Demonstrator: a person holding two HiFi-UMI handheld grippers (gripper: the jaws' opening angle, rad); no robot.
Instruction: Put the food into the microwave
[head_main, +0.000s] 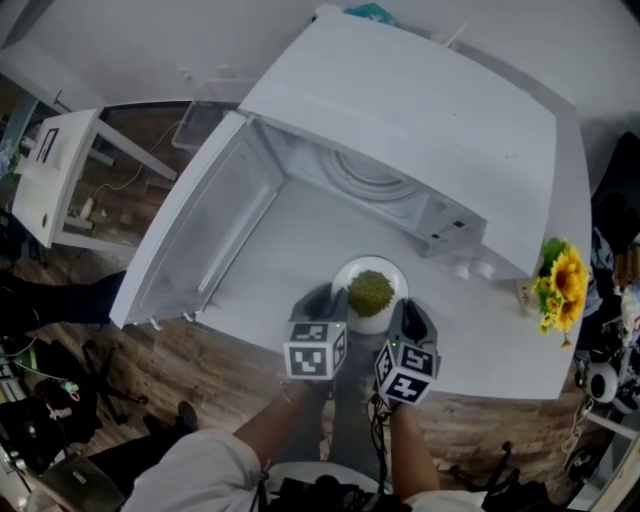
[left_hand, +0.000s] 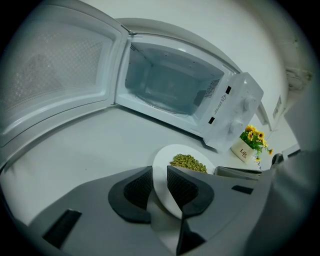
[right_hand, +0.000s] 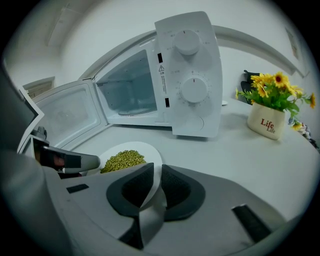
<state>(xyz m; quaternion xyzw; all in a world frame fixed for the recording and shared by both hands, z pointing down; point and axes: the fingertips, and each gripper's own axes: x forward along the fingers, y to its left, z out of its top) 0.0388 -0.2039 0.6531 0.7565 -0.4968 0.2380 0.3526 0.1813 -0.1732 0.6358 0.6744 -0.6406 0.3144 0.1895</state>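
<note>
White plate (head_main: 370, 322) flat on the white tabletop (head_main: 290, 250), just in front of the microwave (head_main: 400, 120). Heap of small green food (head_main: 371, 292) in the plate's middle. Microwave door (head_main: 200, 230) swung fully open to the left, cavity bare and white inside. Plate outside the cavity, near its opening, not past the sill.

Left hand-held gripper (left_hand: 160, 172): closed on the plate's left rim, thin white edge clamped between the two dark ribbed pads (left_hand: 137, 187). Right hand-held gripper (right_hand: 156, 172): likewise closed on the plate's right rim, edge pinched between its pads (right_hand: 175, 190). Both angled downward toward the tabletop, side by side, plate between them. From each gripper view, the other gripper visible across the plate.

Control panel (right_hand: 192, 75) with two round knobs on the microwave's right side. Small white pot of yellow sunflowers (right_hand: 270, 122) on the tabletop to the right of the microwave, well apart from the plate. Person's two forearms at the bottom of the head view, above a wood-pattern floor (head_main: 230, 370).
</note>
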